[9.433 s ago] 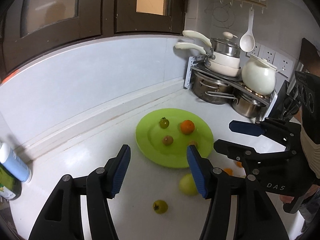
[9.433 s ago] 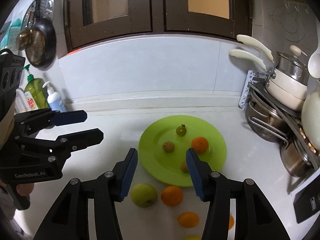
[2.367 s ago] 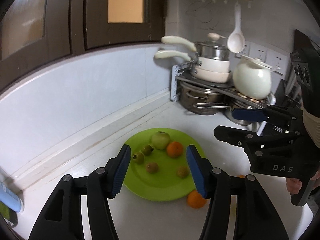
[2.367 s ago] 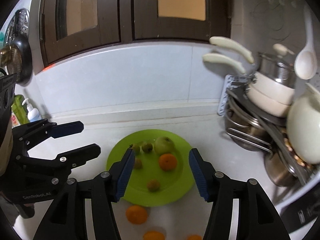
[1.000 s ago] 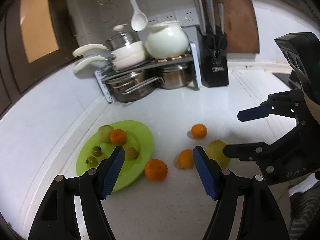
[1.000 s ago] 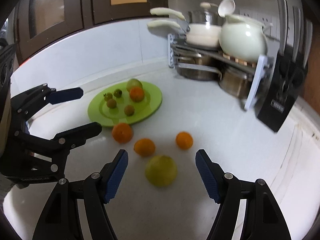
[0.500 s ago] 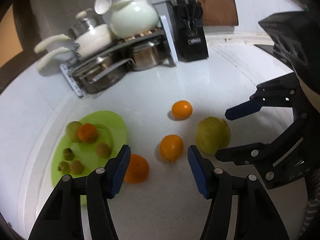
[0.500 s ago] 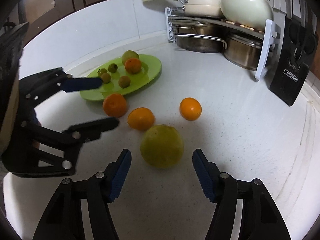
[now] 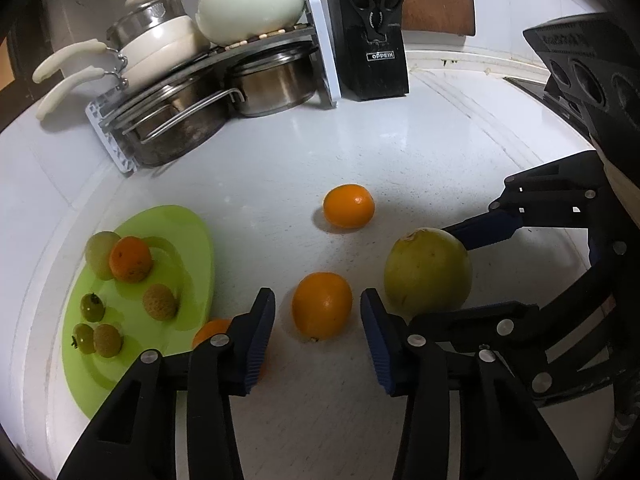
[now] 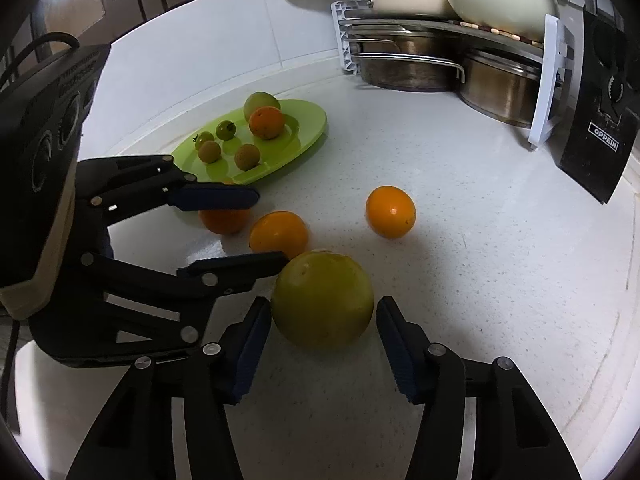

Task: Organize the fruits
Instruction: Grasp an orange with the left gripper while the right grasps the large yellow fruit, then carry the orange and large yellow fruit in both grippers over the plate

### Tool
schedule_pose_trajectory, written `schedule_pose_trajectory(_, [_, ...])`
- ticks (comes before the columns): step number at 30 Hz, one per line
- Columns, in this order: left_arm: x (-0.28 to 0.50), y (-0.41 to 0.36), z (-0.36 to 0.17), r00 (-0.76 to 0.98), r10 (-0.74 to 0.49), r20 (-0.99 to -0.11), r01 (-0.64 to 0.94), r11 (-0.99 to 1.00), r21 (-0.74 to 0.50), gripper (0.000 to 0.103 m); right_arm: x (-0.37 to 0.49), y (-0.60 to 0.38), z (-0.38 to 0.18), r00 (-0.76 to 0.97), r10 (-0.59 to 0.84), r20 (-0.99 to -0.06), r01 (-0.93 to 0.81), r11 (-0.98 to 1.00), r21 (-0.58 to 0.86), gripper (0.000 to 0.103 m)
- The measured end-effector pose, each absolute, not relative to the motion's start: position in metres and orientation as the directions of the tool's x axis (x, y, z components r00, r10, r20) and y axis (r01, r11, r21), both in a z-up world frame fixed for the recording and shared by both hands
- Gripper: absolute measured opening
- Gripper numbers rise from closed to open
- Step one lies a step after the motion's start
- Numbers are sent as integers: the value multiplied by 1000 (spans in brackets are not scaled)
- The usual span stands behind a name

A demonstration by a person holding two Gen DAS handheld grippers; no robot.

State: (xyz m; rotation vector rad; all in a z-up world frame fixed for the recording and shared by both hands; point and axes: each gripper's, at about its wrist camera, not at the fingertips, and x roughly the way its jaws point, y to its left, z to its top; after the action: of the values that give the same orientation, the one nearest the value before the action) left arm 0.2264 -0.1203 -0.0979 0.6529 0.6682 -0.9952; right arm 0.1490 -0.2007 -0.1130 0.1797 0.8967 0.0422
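A green plate [image 9: 188,236] [image 10: 304,120] on the white counter holds an orange, a green apple and several small fruits. Three oranges lie loose on the counter. My left gripper [image 9: 318,320] is open, its fingers either side of the middle orange [image 9: 322,306] [image 10: 279,234]. Another orange [image 9: 210,330] [image 10: 224,220] lies by the plate's edge, partly behind my left finger. The third orange [image 9: 349,211] [image 10: 391,212] lies farther off. My right gripper [image 10: 322,338] is open around a large yellow-green fruit [image 10: 322,298] [image 9: 427,270], with small gaps on both sides.
A rack with steel pots, cream pans and a white pot [image 9: 208,80] [image 10: 452,52] stands at the back. A black knife block [image 9: 366,40] [image 10: 600,120] stands beside it. The counter's raised rim runs along the wall behind the plate.
Both grippers have moved down and closer to the loose fruit. The left now straddles the middle orange and the right straddles the large yellow-green fruit. Earlier an apple and a small green fruit went onto the plate.
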Motion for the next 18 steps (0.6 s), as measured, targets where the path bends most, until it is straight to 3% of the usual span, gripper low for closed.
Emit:
schedule_pose_trajectory(5, [227,-123,-100,383,-524,-761,901,395,181,33,150,-200,-115,626,128,-769,30,982,188,51])
schedule_pose_trajectory(18, [224,-112,-88,421,-512,-749,863,480,157,33,146,-200,-113,635,120,-763,30,983,180,51])
